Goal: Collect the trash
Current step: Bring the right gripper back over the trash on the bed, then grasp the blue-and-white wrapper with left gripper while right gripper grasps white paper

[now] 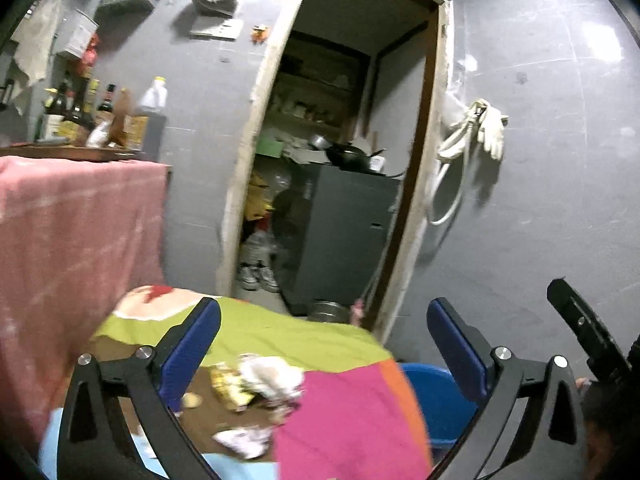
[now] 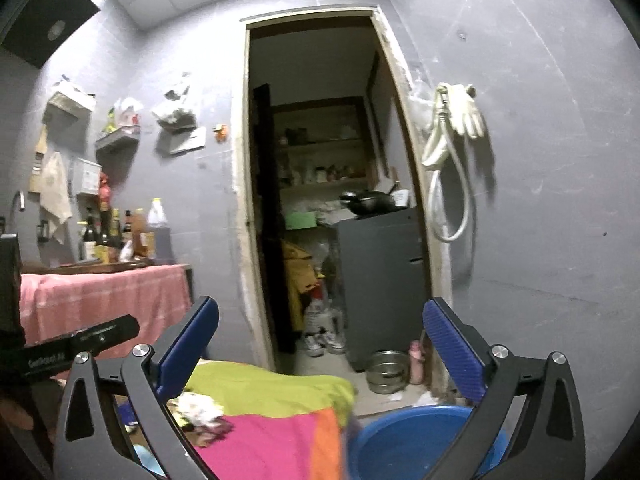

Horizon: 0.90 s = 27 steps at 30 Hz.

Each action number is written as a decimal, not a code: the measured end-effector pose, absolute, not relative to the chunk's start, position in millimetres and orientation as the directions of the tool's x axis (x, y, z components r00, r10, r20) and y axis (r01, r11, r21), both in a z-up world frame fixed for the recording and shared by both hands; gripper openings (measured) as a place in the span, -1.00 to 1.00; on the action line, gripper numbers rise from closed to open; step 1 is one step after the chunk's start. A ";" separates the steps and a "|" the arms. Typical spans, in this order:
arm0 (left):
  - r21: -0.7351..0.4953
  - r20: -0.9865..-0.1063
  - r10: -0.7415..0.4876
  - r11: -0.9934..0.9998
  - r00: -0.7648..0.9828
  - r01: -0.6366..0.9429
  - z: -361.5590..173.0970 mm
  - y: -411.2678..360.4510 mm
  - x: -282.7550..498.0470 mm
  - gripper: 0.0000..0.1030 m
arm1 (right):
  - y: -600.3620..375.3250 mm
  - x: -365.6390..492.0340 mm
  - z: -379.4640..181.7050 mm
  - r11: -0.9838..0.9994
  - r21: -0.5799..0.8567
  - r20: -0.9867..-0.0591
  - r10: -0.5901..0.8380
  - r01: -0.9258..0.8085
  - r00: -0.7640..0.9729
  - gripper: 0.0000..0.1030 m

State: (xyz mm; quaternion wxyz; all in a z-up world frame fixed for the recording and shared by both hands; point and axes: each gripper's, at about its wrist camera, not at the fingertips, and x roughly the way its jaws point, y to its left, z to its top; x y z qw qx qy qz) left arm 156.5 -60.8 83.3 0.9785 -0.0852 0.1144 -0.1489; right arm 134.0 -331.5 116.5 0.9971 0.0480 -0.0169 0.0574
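Left wrist view: our left gripper [image 1: 324,340] has its jaws spread wide, nothing between the blue pads [image 1: 192,344]. Crumpled trash [image 1: 260,380] (white paper, yellowish wrappers) sits on the brown patch of the multicoloured cloth [image 1: 340,408], low in the frame between the fingers. One more white scrap [image 1: 244,440] lies nearer to us. Blue bin [image 1: 436,400] sits just past the cloth's right edge. Doorway [image 1: 340,160] straight ahead, pink-draped counter [image 1: 72,232] left.

Right wrist view: our right gripper [image 2: 320,344] is also fully open and empty. The trash [image 2: 200,408] shows low left, right beside the left finger [image 2: 188,348], on the same cloth [image 2: 272,432]. Blue bin [image 2: 408,440] is bottom right, near the right finger. Part of the other gripper shows at the left edge. White gloves [image 2: 466,114] hang on the wall beside the doorway [image 2: 328,200].
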 end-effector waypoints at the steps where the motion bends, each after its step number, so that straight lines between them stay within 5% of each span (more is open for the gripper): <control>1: -0.197 -0.201 -0.295 0.946 0.934 0.257 78.6 -54.8 153.7 0.96 | -323.8 133.6 113.9 0.988 0.091 0.038 0.125 -0.128 0.991 1.00; 14: -0.136 -0.264 -0.104 0.988 0.959 0.069 21.0 24.6 132.3 0.96 | -250.6 143.9 72.2 0.962 0.034 0.023 0.270 -0.270 0.963 1.00; 27: -0.222 -0.506 -0.170 0.973 0.846 0.063 -26.6 49.2 179.1 0.94 | -215.2 203.1 25.1 0.924 0.035 -0.302 0.372 -0.380 0.877 0.95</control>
